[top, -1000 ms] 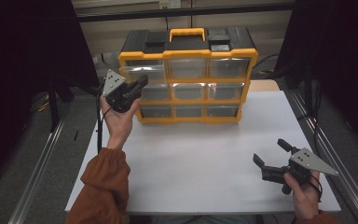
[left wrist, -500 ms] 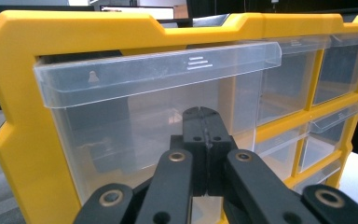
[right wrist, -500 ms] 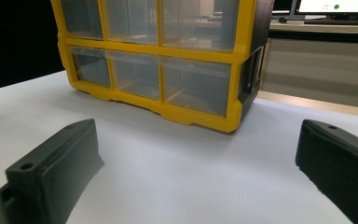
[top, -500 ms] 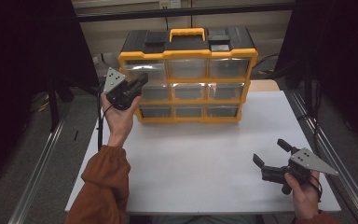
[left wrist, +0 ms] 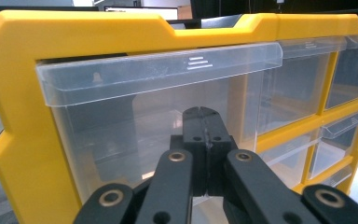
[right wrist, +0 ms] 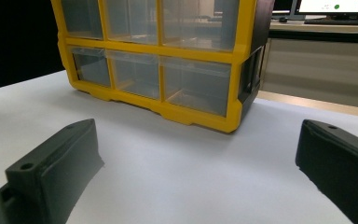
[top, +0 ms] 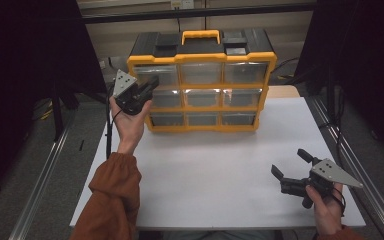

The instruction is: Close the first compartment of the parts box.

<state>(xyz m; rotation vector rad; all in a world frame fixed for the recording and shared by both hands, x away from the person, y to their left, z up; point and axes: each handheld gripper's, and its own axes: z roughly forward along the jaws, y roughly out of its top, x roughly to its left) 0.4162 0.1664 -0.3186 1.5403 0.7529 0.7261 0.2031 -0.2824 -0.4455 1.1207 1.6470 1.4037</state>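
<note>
- We've got a yellow-framed organizer box [top: 202,82] standing upright at the far side of the white table [top: 205,170], black top with a yellow carry handle [top: 200,37], and three rows of three clear drawers across its front.
- Our left gripper [top: 150,86] is held up off the table at the box's left edge, right in front of the left-hand drawers. In the high view we can't quite tell if the tips touch the plastic.
- From the left gripper view, its two black jaws are pressed flat together with nothing between them, tips pointed at the clear front of the top-left drawer [left wrist: 158,112], below that drawer's pull lip [left wrist: 168,70]. That drawer looks pushed in.
- Our right gripper [top: 291,164] sits low over the near right part of the table, well apart from the box, held in the right hand [top: 326,210].
- Its jaws are spread wide with only bare table between them; in the right gripper view the box's bottom right corner [right wrist: 230,119] is straight ahead, farther off.
- The orange sleeve [top: 112,200] of the left arm comes in from the bottom left.
</note>
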